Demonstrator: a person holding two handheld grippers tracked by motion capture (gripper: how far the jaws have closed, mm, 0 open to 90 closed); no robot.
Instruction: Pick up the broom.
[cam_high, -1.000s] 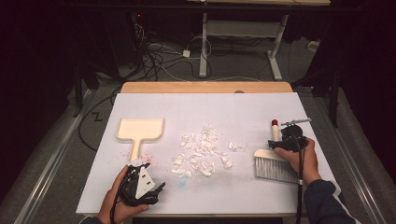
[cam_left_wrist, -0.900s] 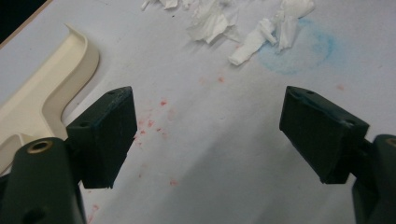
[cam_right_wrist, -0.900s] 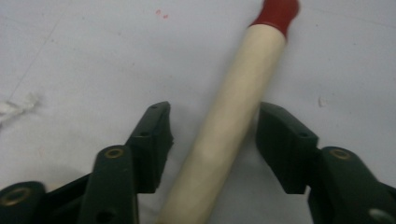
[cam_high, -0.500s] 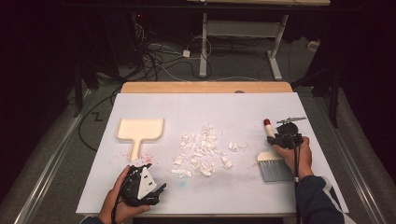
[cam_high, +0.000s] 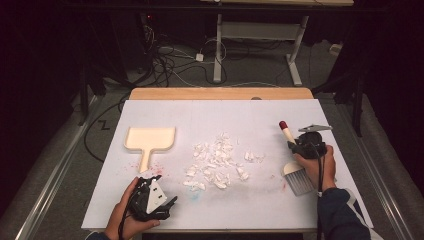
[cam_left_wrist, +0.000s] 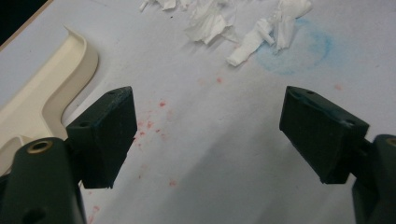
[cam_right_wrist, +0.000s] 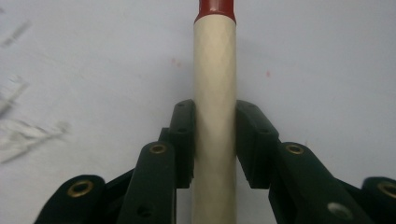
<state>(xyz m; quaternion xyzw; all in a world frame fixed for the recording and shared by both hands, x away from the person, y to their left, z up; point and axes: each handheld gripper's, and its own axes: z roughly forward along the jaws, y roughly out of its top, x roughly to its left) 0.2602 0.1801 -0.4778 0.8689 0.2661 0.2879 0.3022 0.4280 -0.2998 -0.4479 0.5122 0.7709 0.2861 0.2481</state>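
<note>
Pretty dark room overall, the light mostly falls on the desk (cam_high: 150, 210), which has a white sheet over it with a strip of bare wood (cam_high: 220, 93) showing along the far edge. The floor (cam_high: 60, 165) is grey carpet. Behind the desk there's a messy tangle of cables (cam_high: 170, 60) on the floor, and another table's white metal legs (cam_high: 218, 50) stand farther back. A pale metal rail (cam_high: 55, 185) runs along the floor at the left.
</note>
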